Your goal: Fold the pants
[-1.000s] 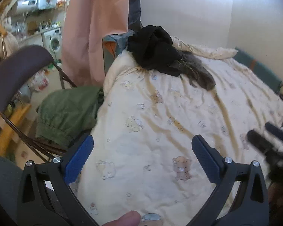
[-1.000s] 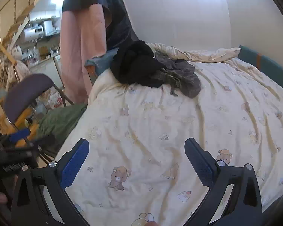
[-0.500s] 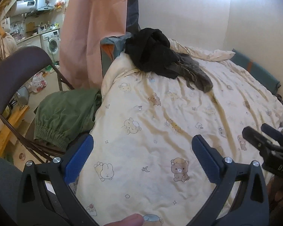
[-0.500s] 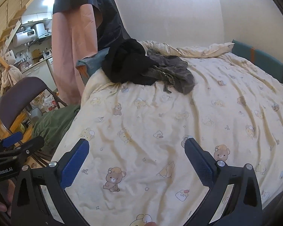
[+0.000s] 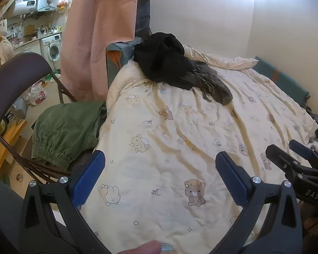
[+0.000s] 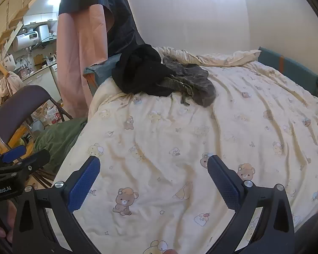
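Grippers both spread wide, empty, hovering over the quilt [image 5: 169, 169]: left gripper [image 5: 159, 169], right gripper [image 6: 153, 174]. Since a second ago, raised slightly, right gripper now sharp at the left view's right edge. Beyond, green pants [image 5: 67, 127] bunched on the chair [image 5: 14, 78] beside the bed. Farthest, dark clothes [image 6: 150, 74] heaped on the quilt, unmoved.

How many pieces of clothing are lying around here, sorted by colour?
Black garment, heaped at the far end of the bed: 1
Grey garment, beside and partly under the black one: 1
Green pants, on the folding chair: 1
Total: 3
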`<state>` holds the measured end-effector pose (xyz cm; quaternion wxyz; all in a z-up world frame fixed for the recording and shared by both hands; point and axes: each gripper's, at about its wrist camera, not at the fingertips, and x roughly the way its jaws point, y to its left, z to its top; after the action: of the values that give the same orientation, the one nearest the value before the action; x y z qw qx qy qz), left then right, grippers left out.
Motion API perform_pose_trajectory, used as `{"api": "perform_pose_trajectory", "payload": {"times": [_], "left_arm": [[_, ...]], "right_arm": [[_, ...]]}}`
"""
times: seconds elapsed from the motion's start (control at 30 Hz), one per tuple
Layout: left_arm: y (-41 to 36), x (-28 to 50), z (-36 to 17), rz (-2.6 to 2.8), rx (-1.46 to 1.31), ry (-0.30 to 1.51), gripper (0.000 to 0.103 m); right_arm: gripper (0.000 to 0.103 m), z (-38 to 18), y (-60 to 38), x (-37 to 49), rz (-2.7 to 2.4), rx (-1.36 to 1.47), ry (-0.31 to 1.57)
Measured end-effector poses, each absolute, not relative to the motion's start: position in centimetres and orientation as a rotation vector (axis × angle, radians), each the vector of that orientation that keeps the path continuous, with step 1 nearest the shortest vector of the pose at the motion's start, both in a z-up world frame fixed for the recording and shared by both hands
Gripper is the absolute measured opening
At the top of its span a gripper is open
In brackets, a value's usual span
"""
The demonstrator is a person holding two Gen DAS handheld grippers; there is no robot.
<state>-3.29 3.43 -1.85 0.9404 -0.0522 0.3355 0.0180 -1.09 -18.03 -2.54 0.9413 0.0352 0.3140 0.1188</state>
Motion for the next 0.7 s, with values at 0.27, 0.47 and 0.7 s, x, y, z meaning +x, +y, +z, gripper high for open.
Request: {"api": "perform_pose_trajectory", "payload": {"times": [0.27, 0.47, 0.7], "left_arm": [[3.27, -3.24, -1.96, 0.032, -0.098, 0.687, 0.103], [3.11, -3.25, -1.91, 0.026, -0.095, 0.681, 0.103], [2.82, -3.12, -2.05, 0.012, -0.085, 0.677, 0.103]], "right_arm": [[0.103, -2.4, -18.2, -1.1, 0.229, 0.068, 0.639], [0.103, -2.31, -18.22, -1.09, 0.228, 0.066, 0.631], [0.103, -2.17, -18.3, -1.1, 0.22, 0.065, 0.632]]}}
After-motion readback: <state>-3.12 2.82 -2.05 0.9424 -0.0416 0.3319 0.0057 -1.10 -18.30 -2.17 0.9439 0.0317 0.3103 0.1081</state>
